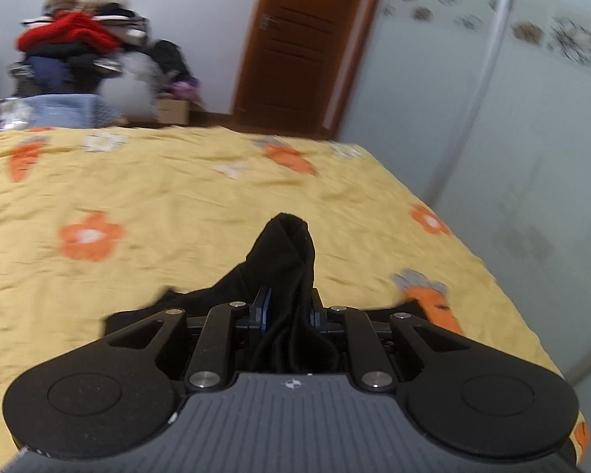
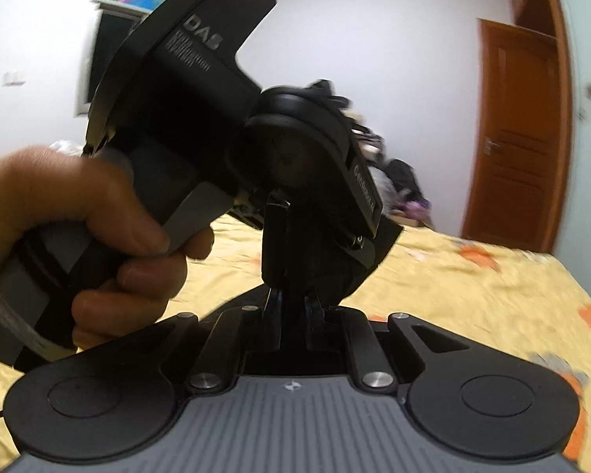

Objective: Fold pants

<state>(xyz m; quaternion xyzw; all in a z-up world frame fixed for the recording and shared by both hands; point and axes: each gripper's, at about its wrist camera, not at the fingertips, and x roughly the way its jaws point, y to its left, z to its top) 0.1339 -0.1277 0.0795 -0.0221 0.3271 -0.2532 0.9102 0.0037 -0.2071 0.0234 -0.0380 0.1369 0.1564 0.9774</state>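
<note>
The black pants (image 1: 283,260) are bunched between the fingers of my left gripper (image 1: 287,307), which is shut on the cloth and holds it above the yellow bedspread (image 1: 157,197). A peak of fabric sticks out ahead of the fingers, and more of it hangs below. In the right wrist view my right gripper (image 2: 293,303) is shut on black pants cloth (image 2: 327,272). The left gripper's body (image 2: 201,98), held by a hand (image 2: 90,213), fills the view right in front of it.
The bed's right edge (image 1: 472,252) runs along a frosted sliding wardrobe door (image 1: 512,138). A brown wooden door (image 1: 299,43) stands beyond the bed's far end. A pile of clothes (image 1: 75,39) is at the far left.
</note>
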